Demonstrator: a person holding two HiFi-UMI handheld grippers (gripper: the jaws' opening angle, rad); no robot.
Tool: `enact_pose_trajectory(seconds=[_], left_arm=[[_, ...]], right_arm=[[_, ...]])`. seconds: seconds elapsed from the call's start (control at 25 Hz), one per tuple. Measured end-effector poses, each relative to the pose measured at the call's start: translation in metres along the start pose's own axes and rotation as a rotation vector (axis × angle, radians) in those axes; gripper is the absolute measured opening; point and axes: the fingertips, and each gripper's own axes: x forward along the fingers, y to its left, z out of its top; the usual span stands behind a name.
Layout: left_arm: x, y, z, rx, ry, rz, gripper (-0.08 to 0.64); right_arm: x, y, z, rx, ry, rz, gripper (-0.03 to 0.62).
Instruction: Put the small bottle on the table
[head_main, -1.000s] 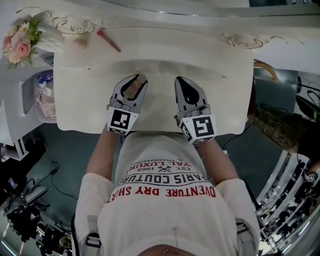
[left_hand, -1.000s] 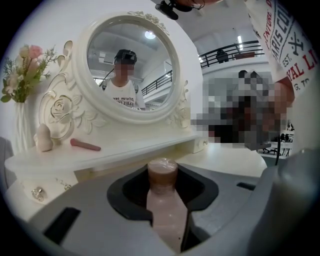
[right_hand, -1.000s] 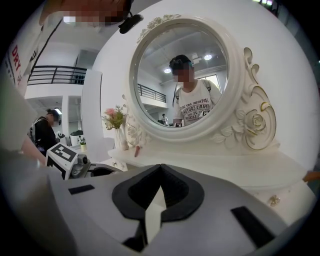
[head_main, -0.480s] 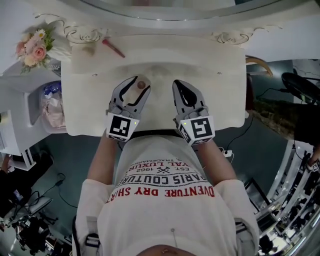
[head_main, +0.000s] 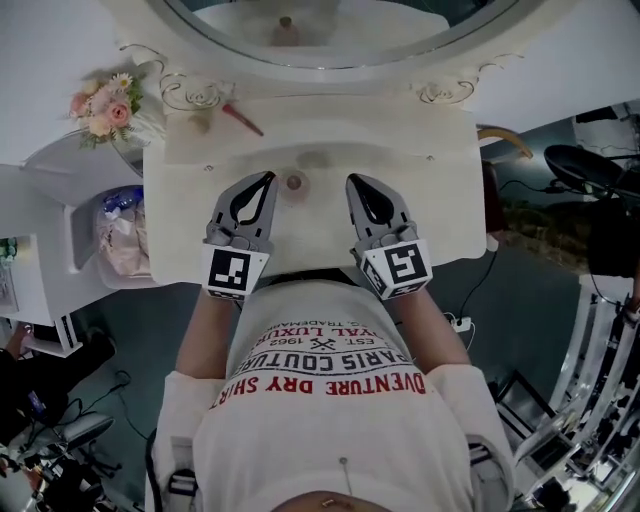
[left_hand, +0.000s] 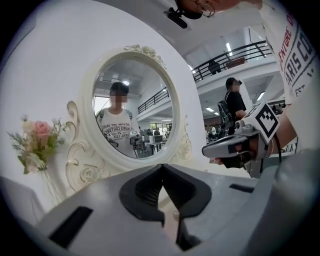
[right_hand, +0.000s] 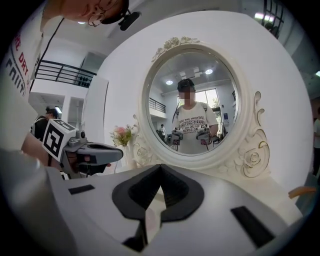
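Flanking the small bottle (head_main: 294, 182) with left gripper (head_main: 266, 178) and right gripper (head_main: 353, 181), both pinched shut on nothing, leaving it standing free on the table (head_main: 445, 205), seemingly delivered.

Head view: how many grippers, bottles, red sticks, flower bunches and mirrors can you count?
grippers: 2 (left gripper, right gripper)
small bottle: 1
red stick: 1
flower bunch: 1
mirror: 1
total: 6
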Motion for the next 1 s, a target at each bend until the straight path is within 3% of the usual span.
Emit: enact_pose_trajectory(seconds=[0.32,0.64,1.0], left_arm=[[-0.033,0.023,0.046,0.007,-0.046,0.051,0.008],[-0.048,0.018,0.06,0.029,-0.078,0.024,0.008],[-0.052,0.023,0.063,0.046,-0.071,0.048,0.009]], right_arm=[[-0.008,0.012,0.034,-0.046,-0.061,0.007,-0.002],[-0.014,0.021,0.058,-0.066,-0.113,0.011,-0.002],[-0.015,0.024,0.065,-0.084,-0.128,0.014,-0.002]])
